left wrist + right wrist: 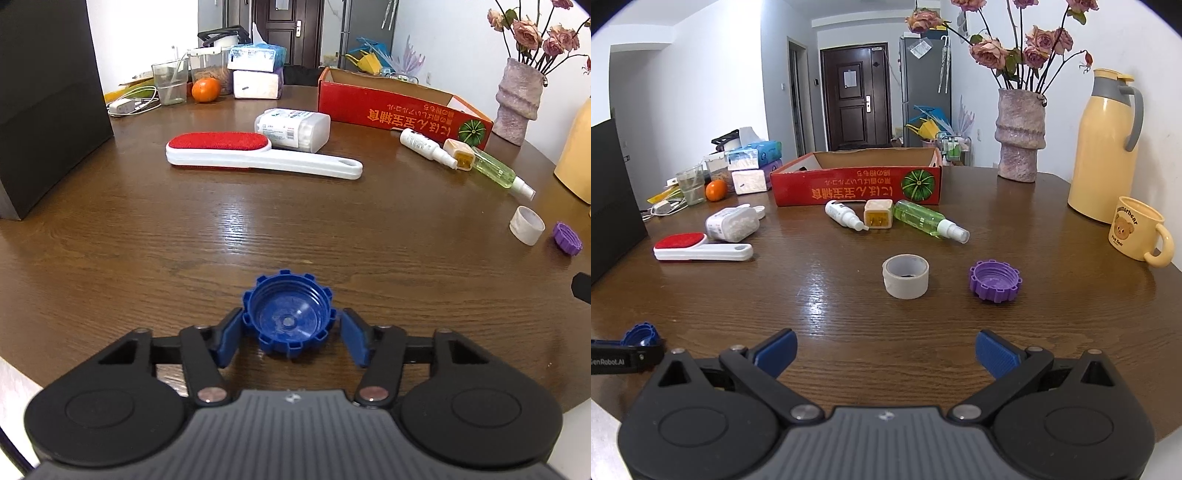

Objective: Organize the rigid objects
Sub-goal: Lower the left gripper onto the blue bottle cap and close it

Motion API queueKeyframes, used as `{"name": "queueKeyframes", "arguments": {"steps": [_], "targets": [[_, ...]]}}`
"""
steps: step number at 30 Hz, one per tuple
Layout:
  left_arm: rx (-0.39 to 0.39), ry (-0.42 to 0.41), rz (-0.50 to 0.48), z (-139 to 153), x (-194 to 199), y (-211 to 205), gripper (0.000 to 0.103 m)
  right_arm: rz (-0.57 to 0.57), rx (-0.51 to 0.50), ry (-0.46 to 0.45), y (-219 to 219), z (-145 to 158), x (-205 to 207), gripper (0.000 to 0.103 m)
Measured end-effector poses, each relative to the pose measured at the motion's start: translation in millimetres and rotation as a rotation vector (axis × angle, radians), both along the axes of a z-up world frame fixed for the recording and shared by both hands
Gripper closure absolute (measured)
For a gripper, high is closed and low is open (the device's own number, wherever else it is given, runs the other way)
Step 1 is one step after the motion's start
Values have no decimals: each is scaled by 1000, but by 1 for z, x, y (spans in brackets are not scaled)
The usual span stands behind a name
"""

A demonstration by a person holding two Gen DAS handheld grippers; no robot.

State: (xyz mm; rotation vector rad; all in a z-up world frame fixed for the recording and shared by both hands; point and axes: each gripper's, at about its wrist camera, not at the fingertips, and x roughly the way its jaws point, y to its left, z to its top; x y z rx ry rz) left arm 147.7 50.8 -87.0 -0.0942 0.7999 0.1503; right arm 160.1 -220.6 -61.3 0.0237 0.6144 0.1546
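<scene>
A blue ridged cap [289,316] lies open side up on the wooden table [258,229], between the pads of my left gripper [290,338]. The left pad touches its rim; a small gap shows at the right pad. The cap also shows in the right wrist view [641,334] at far left. My right gripper [886,352] is open and empty, above the table's near edge. Ahead of it stand a white tape roll [905,276] and a purple cap [994,280]. A red cardboard box [857,182] stands open at the back.
A lint brush [701,247], a cotton-swab box [731,223], a white bottle [845,215], a small yellow box [878,218] and a green spray bottle [929,221] lie before the box. A vase [1019,136], thermos [1104,147] and mug [1137,230] stand right. A black box [44,103] stands left.
</scene>
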Motion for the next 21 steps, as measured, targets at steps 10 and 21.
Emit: {"name": "queueKeyframes", "arguments": {"steps": [10,21], "targets": [[17,-4,-18,0,12,-6,49,-4,-10,-1,0,-4,13,0],[26,-25,-45,10,35,-20,49,-30,-4,-4,-13,-7,34,0]]}}
